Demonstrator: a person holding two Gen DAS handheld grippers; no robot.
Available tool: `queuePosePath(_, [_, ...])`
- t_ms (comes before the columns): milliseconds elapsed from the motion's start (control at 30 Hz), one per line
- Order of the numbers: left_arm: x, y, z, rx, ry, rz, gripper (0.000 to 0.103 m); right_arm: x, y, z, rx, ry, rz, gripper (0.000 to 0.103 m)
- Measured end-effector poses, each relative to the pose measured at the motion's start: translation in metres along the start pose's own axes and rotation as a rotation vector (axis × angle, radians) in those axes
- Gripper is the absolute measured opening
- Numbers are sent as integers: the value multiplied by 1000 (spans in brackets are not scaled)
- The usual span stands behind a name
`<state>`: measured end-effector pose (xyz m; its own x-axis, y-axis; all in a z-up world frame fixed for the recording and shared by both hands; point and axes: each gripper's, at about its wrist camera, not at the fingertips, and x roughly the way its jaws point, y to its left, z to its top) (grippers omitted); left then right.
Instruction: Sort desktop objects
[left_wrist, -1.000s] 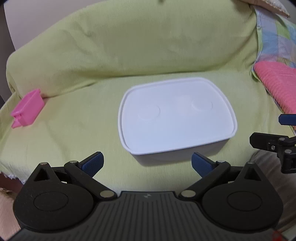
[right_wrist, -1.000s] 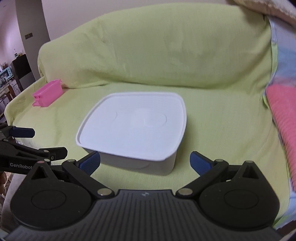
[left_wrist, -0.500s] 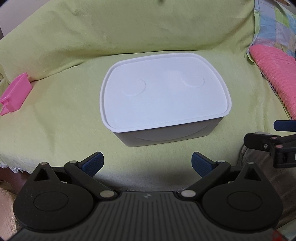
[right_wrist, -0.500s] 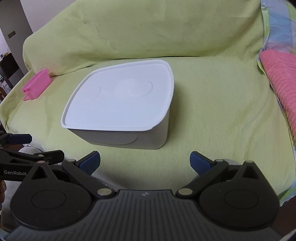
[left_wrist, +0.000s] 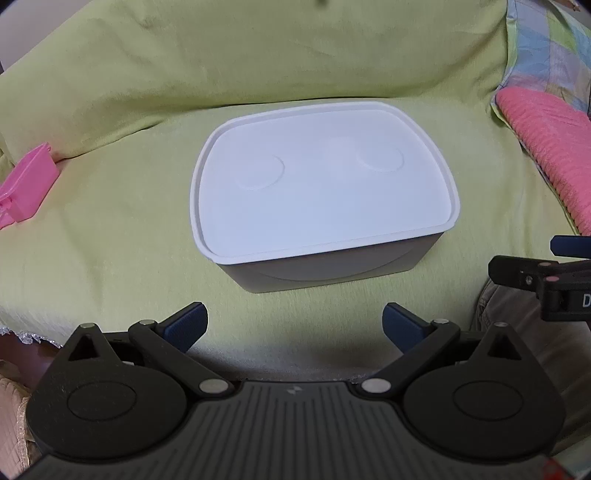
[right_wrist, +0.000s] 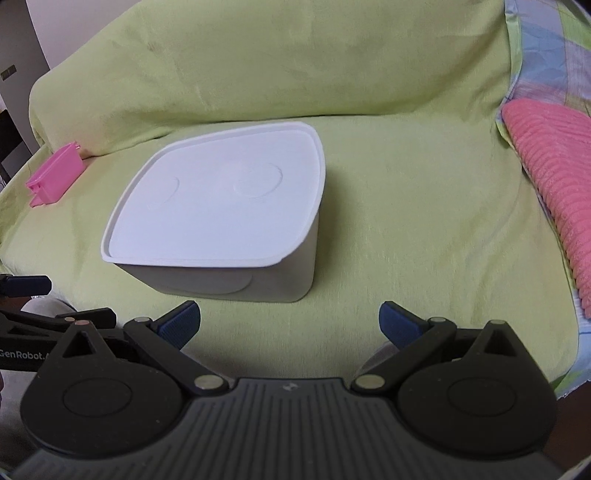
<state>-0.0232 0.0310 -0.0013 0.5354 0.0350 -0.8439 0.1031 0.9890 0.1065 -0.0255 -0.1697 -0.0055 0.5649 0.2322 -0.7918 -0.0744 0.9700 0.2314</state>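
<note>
Where the left wrist camera looks forward, the left gripper (left_wrist: 293, 325) hangs with its jaws spread wide and nothing between them, just short of a white lidded box (left_wrist: 321, 192). That box sits on a sofa draped in a light green cover (left_wrist: 110, 236), its lid (left_wrist: 317, 184) closed and marked by two shallow round dimples. A pink plastic piece (left_wrist: 26, 192) lies well to the left near the backrest, and a pink ribbed cushion (left_wrist: 554, 155) sits at the right. The right gripper's black frame pokes in at the right edge.

From the right wrist camera, the right gripper (right_wrist: 290, 321) also has its jaws wide and empty, near the box's (right_wrist: 221, 218) front right corner but clear of it. The pink piece (right_wrist: 55, 177) rests far left, the cushion (right_wrist: 554, 184) right. The left gripper's frame shows at the lower left edge.
</note>
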Motion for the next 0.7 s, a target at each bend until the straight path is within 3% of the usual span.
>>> queuePosePath(700, [22,-5,-1,20,41,36,101,15,-9,-2,21,58,1,102])
